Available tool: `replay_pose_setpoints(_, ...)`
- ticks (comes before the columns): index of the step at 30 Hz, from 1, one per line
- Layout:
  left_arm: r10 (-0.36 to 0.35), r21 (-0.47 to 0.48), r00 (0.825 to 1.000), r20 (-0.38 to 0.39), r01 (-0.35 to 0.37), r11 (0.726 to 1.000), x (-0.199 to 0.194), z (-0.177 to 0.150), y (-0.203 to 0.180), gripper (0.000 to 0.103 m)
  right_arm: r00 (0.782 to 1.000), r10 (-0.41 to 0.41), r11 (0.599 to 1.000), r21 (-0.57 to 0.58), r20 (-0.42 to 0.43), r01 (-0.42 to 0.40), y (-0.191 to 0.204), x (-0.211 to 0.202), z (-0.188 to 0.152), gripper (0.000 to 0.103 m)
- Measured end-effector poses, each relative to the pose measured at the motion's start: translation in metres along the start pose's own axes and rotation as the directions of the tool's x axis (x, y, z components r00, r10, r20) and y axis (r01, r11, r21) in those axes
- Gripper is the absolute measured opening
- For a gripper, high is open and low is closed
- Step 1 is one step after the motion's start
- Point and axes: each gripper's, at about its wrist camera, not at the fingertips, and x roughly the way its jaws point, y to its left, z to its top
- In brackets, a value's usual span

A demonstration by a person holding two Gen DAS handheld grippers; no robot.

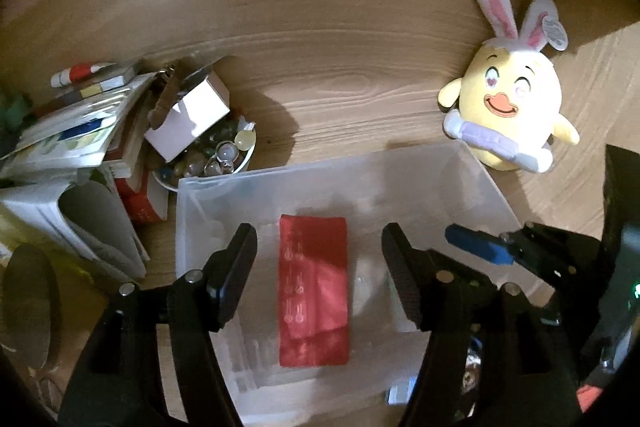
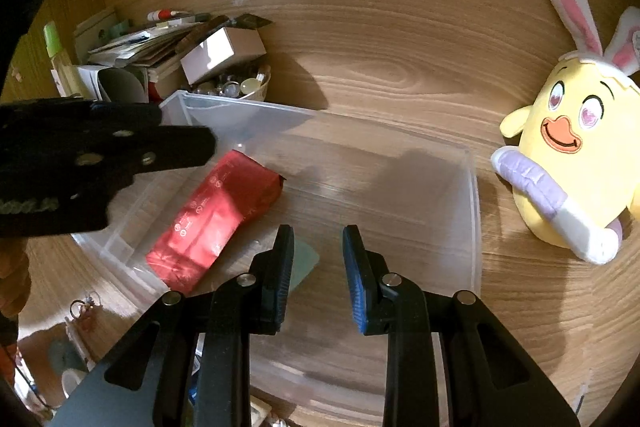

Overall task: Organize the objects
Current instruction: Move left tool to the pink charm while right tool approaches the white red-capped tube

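- at the far left, a leaning stack of books and papers (image 1: pixel 76 131) crowds the wooden table (image 1: pixel 340 67); the left wrist view shows its near end with a red-covered book, while the right wrist view shows it smaller and farther off.
- just right of the stack, a white bowl of glass beads and trinkets (image 1: pixel 218 157) carries a small white cardboard box (image 1: pixel 188 121) tilted on top, touching the far left corner of the bin.
- the clear plastic storage bin (image 1: pixel 492 187) sits in the middle of the table, its opening facing up.
- the red foil pouch with white printed symbols (image 1: pixel 313 291) lies flat on the bin floor in the left half; its long axis runs near to far, and in the right wrist view (image 2: pixel 214 223) the far end tips rightward.
- the left gripper (image 1: pixel 320 251) hovers above the pouch, fingers spread wide on either side of it, touching nothing.
- the right gripper (image 2: pixel 318 267), with blue pads (image 2: pixel 354 279), hangs over the bin's near middle, parted a moderate gap and empty; only the right wrist view shows that gap clearly.
- right of the bin, a yellow plush chick with white-and-pink rabbit ears (image 1: pixel 510 99) lies on the table, close to the bin's far right corner.
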Motion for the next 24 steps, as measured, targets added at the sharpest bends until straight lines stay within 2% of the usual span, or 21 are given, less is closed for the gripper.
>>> replay_pose_setpoints(5, 0.046, 0.042, 0.998, 0.050, -0.048, 0.998, -0.027, -0.012, -0.004, 0.076, 0.999, -0.029, 1.000, -0.010, 0.028, 0.029, 0.003, -0.014, -0.001, 0.037)
replay_pose_setpoints(7, 0.058, 0.057, 0.996, 0.067, -0.062, 0.996, -0.037, -0.017, -0.006, 0.080, 0.998, -0.045, 0.999, -0.015, 0.044, 0.045, 0.004, -0.022, -0.002, 0.048)
replay_pose_setpoints(10, 0.054, 0.059, 0.995, 0.081, -0.059, 0.997, -0.050, -0.025, -0.006, 0.085, 0.994, -0.073, 0.997, -0.018, 0.080, 0.075, 0.004, -0.038, -0.006, 0.059)
replay_pose_setpoints(14, 0.049, 0.056, 0.995, 0.089, -0.054, 0.997, -0.067, -0.037, -0.003, 0.091, 0.989, -0.102, 0.994, -0.024, 0.110, 0.105, 0.003, -0.058, -0.012, 0.061)
replay_pose_setpoints(18, 0.060, 0.067, 0.994, 0.089, -0.066, 0.996, -0.077, -0.049, -0.003, 0.093, 0.987, -0.094, 0.995, -0.009, 0.132, 0.096, -0.004, -0.077, -0.022, 0.070)
replay_pose_setpoints(24, 0.066, 0.063, 0.997, 0.048, -0.069, 0.996, -0.079, -0.073, 0.005, 0.095, 0.987, -0.094, 0.996, 0.003, 0.134, 0.094, -0.014, -0.094, -0.042, 0.070)
